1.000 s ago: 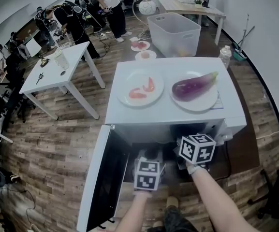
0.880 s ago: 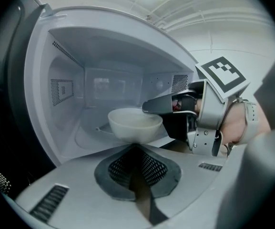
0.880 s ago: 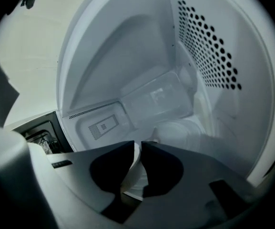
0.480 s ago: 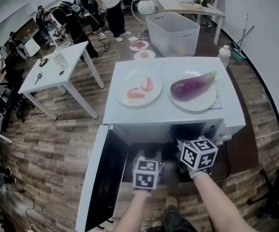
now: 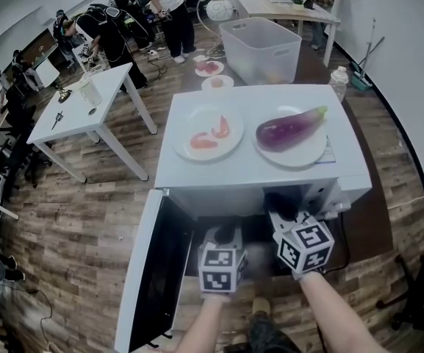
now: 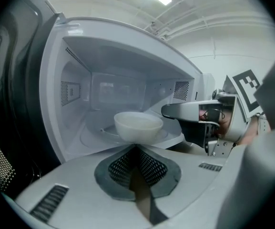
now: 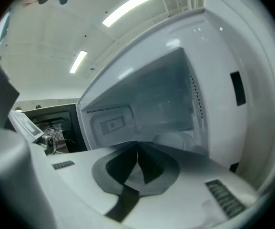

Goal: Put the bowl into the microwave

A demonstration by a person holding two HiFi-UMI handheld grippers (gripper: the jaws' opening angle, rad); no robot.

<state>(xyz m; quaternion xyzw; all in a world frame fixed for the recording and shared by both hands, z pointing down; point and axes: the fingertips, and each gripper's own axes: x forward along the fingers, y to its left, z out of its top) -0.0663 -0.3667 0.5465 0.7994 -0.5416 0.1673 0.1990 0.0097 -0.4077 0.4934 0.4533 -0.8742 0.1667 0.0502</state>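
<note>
Right tongs (image 7: 137, 143) have drawn back a little from the mouth of the microwave (image 6: 127, 56) since the earlier frames. Their jaws have just been closing and now stand clenched with nothing between them. Left tongs (image 6: 136, 146) have kept their place and are clenched too, empty, with the tips meeting in one seam.

Just beyond the left tips sits the bowl (image 6: 138, 125), upright on the turntable (image 6: 93, 133) inside the cavity. Whether the tips touch its near wall I cannot tell. From the right tongs the bowl lies ahead and slightly right, farther in. To the left of both tongs the door (image 5: 156, 271) hangs wide open. Above them, on the microwave's top, lie an eggplant (image 5: 291, 129) and a plate (image 5: 197, 120) of red slices.

The bowl looks already placed, and neither pair of tongs holds it. If it needs shifting, I judge it stiff, smooth and white, probably glazed and so slippery to the pads. It is empty as far as shows, so it should be light, yet it could chip if knocked against the cavity wall. The best hold would be the near rim, one pad inside and one outside, squeezed gently. The rounded wall below gives nothing to pinch and would likely slip out of closing jaws.
</note>
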